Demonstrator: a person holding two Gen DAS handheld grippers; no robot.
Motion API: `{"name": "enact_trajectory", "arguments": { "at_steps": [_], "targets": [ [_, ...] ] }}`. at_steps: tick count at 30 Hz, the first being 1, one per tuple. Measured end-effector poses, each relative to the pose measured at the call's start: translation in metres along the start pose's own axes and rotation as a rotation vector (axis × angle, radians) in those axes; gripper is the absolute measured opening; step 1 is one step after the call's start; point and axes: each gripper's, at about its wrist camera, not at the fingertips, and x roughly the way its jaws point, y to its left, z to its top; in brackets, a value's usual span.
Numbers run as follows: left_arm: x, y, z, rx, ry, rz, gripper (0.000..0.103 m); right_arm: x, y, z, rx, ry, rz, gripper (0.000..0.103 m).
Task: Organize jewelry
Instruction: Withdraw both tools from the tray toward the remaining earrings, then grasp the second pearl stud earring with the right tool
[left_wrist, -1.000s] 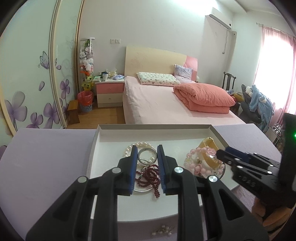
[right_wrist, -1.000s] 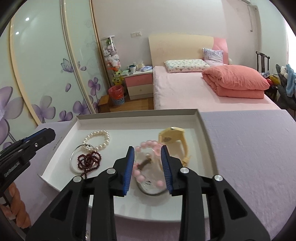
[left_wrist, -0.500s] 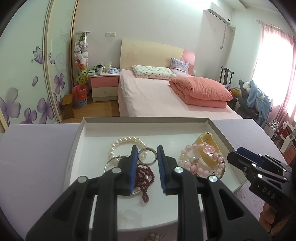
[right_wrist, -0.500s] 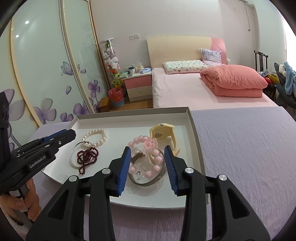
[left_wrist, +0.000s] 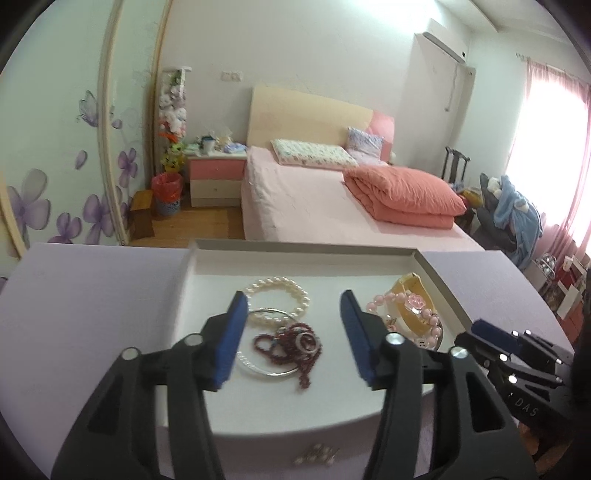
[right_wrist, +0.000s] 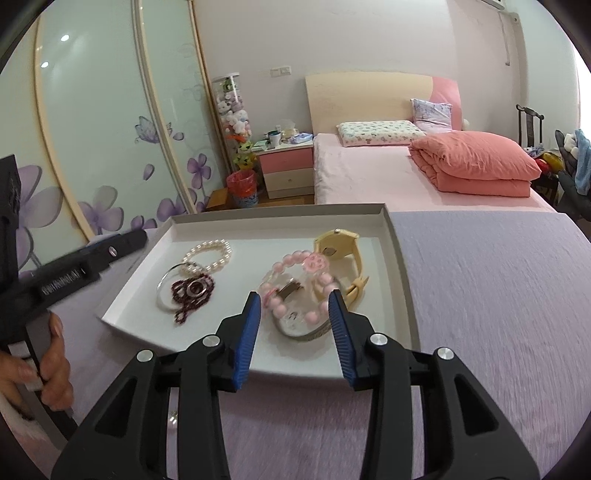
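Jewelry sits in a shallow white tray (right_wrist: 397, 236) on the lavender-covered table (right_wrist: 498, 295), and the step I judge to be in hand is pulling the left-hand pile apart. From the largest down, that pile is a silver bangle (left_wrist: 258, 367), a pearl bracelet (left_wrist: 280, 291) touching its far edge, a dark red bead strand (left_wrist: 299, 354) draped across the bangle, and a small silver ring (left_wrist: 306, 340) lying on top of the beads. My left tongs (left_wrist: 290, 332) have just been opening and now stand released above this heap with nothing between the pads. To do it well I would come down on the ring alone first, since closing on the beads would likely drag the bangle along. My right tongs (right_wrist: 293, 328) stand partly open, gripping nothing, over the other cluster: a yellow watch (right_wrist: 340, 243), a pink bead bracelet (right_wrist: 295, 280) overlapping a glittery band (right_wrist: 314, 334); these touch each other, so they need the same one-at-a-time care. The tray's rim stands in the way of a low sideways approach. Outside the tray, near the front edge, lies a small cluster of pearls (left_wrist: 317, 456) that I should not forget. The bed (right_wrist: 369, 173) behind is well apart.
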Motion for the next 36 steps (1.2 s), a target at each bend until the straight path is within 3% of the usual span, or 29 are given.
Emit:
{"name": "enact_trajectory", "arguments": {
  "at_steps": [13, 22, 29, 32, 36],
  "targets": [
    [-0.107, 0.045, -0.033, 0.003, -0.085, 0.144, 0.082, -0.013, 0.048, -0.045, -0.080, 0.116, 0.113, 0.040],
    [-0.138, 0.058, -0.059, 0.009, -0.075, 0.189, 0.086, -0.010, 0.082, -0.075, -0.150, 0.216, 0.146, 0.040],
    [-0.152, 0.068, -0.063, -0.011, -0.087, 0.191, 0.087, -0.003, 0.096, -0.083, -0.187, 0.250, 0.091, 0.039],
    [-0.154, 0.071, -0.063, -0.016, -0.092, 0.191, 0.087, 0.000, 0.100, -0.082, -0.194, 0.250, 0.063, 0.037],
    [-0.154, 0.070, -0.064, -0.016, -0.092, 0.189, 0.087, 0.004, 0.101, -0.079, -0.204, 0.248, 0.037, 0.027]
  ]
}}
